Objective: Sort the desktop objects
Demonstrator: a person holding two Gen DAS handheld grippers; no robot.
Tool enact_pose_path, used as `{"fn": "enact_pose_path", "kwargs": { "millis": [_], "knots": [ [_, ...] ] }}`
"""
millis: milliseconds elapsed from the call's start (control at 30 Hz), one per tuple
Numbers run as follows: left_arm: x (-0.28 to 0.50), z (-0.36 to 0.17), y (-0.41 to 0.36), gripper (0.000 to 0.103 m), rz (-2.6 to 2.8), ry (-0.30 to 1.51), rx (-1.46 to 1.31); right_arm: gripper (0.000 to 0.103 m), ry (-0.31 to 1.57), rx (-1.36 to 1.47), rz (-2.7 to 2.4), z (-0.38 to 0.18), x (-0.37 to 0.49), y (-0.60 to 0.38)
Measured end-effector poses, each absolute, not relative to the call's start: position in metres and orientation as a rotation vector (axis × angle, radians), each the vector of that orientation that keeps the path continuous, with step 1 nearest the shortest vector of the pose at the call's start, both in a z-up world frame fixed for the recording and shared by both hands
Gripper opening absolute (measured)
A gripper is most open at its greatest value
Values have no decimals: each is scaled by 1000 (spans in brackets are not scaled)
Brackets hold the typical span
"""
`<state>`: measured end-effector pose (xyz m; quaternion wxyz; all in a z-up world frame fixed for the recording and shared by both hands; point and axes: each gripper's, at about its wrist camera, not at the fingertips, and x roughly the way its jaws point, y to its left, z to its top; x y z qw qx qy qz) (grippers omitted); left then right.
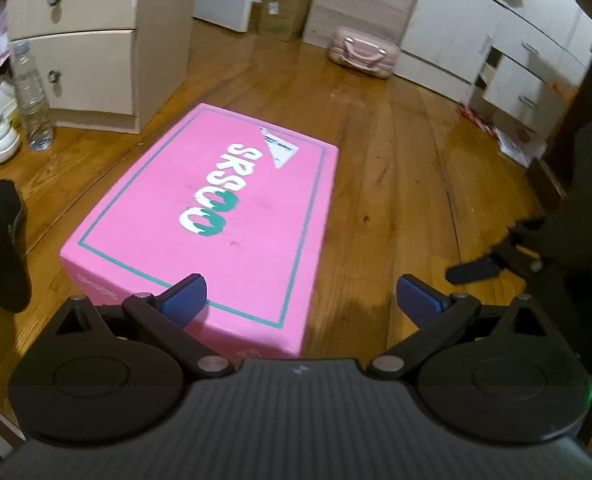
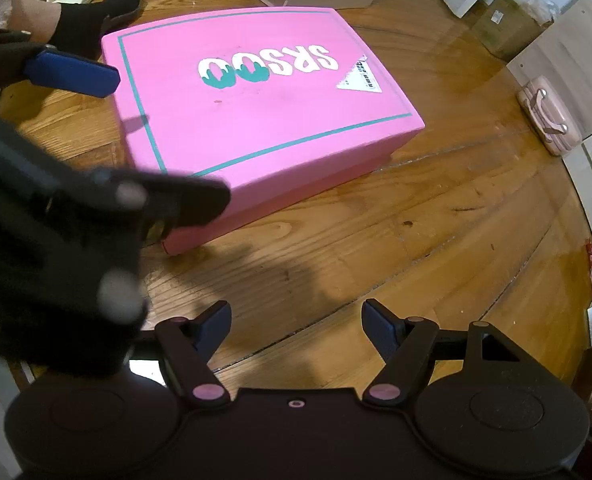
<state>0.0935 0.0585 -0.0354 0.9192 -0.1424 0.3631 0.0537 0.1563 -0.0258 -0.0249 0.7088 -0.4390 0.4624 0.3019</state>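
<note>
Hovering over a wooden floor, both grippers face one landmark: a pink box, lid shut, lying flat on the boards. The left gripper hangs above the box's near corner, its fingers apart and empty, one blue pad over the lid and the other over bare floor beside the box. The right gripper is a little off the box's long side, fingers also apart with nothing between them, only floor beneath. Seen from the right wrist, the left gripper's blue finger reaches over the box's far end, near a foot in a black sock. Beyond the box stand a drawer unit, a water bottle and a small pink case. The likely step is taking hold of the box or its lid, and the risks follow from its shape. The box looks wider than either gripper's spread, so a pinch across the body would probably fail; an edge grip on the lid may slip off smooth card or lift only the lid, tipping whatever is inside. With the two grippers this close near the same corner, they could knock together. A push rather than a grip would slide the box toward the foot.
</note>
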Motion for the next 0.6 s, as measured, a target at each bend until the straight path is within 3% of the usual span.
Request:
{"fn": "enact_pose_path", "kwargs": {
  "millis": [600],
  "knots": [
    [91, -27, 49, 103, 118, 729, -191, 77, 1048, -983, 664, -32, 157, -26]
  ]
}}
